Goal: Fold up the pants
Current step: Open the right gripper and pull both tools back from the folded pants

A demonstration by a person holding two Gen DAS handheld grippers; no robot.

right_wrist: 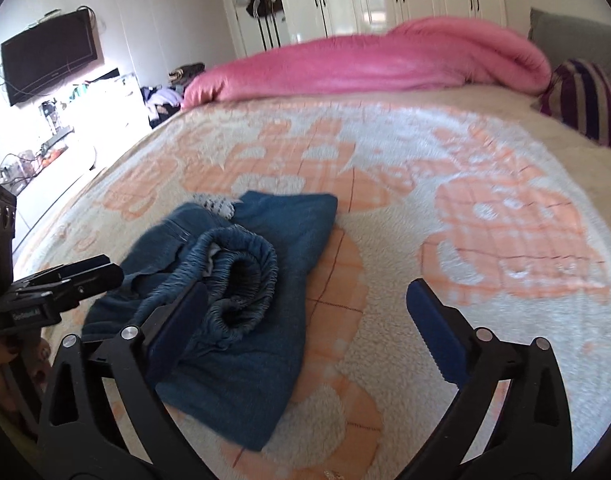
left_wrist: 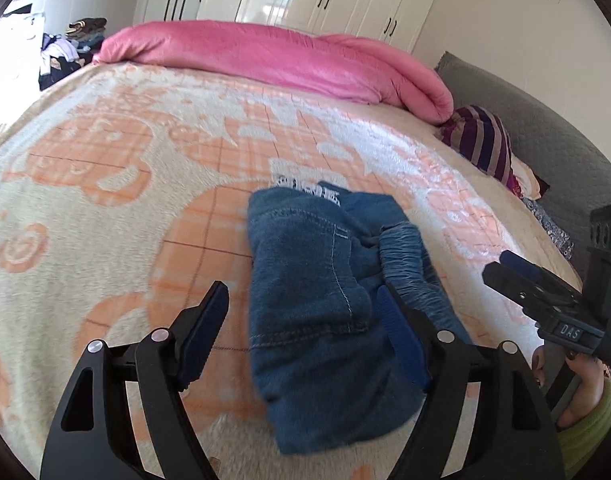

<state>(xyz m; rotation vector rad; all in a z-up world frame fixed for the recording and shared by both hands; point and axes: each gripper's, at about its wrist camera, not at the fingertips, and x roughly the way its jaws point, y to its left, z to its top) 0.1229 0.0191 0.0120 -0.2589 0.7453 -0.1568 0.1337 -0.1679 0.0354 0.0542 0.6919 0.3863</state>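
1. While both tools hover over the bed (left_wrist: 105,208), one pair of blue pants (left_wrist: 325,300) lies folded on its peach-patterned blanket, with one pink duvet (left_wrist: 273,56) at twelve o'clock.
2. Two grippers show: the left gripper (left_wrist: 301,316) stands wide, gripping nothing, pants between its fingers.
3. Also wide and empty, the right gripper (right_wrist: 307,304) has the pants at its nine o'clock, behind its left finger.

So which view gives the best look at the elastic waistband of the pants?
The right wrist view: the elastic waistband lies curled open there, its gathered loop visible whole on the folded pants. The left wrist view shows the waistband only as a ribbed strip, partly behind a gripper finger.
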